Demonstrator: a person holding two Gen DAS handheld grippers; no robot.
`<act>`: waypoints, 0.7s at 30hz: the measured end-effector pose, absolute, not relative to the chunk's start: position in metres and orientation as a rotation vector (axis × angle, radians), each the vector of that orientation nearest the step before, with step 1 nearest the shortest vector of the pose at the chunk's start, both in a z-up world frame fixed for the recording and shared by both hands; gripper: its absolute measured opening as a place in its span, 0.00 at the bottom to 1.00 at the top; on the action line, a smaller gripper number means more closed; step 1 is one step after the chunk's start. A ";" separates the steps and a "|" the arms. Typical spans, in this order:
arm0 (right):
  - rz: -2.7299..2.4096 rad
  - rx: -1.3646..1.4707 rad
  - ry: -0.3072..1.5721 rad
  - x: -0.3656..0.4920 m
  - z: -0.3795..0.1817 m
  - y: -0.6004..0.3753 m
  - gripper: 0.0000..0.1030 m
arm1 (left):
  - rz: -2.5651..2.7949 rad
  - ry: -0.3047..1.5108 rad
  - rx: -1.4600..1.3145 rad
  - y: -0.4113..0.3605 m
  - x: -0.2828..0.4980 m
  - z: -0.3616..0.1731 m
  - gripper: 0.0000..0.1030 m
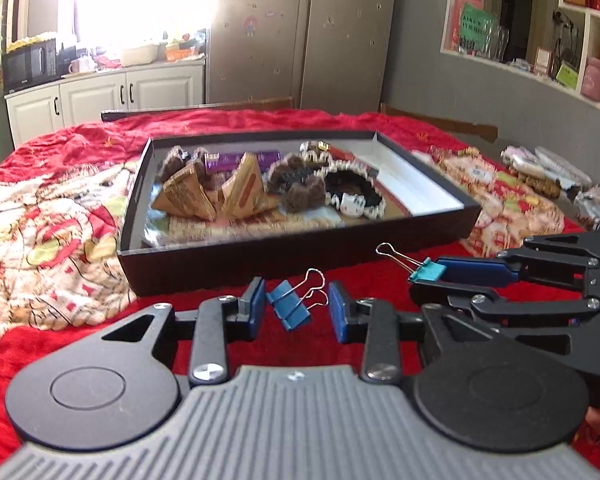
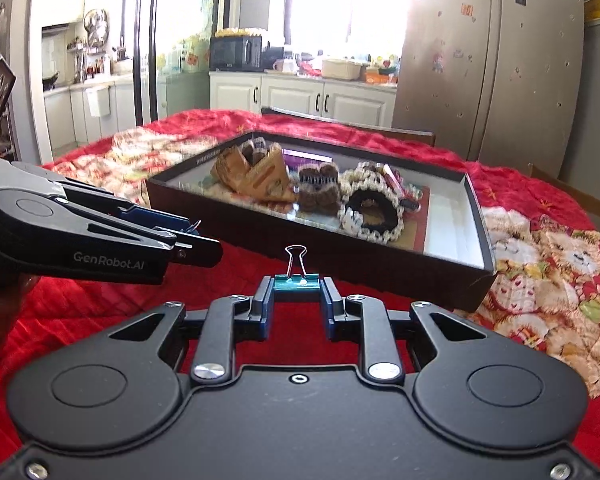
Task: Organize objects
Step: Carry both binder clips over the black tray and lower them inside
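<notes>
Strong daylight pours through the far kitchen window (image 1: 132, 0), blown out to white with hazy glare over the refrigerator (image 1: 300, 32). Fisheye bending curves the edges. The tray (image 1: 300, 256) and bright red tablecloth (image 1: 340, 124) look slightly blurred.

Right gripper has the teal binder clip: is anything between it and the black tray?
Only the tray's near wall, just beyond the teal binder clip in the right gripper; nothing else visible intervenes.
</notes>
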State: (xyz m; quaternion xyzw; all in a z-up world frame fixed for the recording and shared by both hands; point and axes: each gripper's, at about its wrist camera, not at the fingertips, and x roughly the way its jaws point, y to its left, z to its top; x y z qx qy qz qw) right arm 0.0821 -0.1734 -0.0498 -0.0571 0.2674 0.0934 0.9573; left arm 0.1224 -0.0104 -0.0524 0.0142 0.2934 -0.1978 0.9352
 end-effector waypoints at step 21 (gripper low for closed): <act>0.106 -0.125 0.439 0.121 -0.010 -0.191 0.22 | -0.369 0.522 0.028 -0.022 0.179 -0.020 0.37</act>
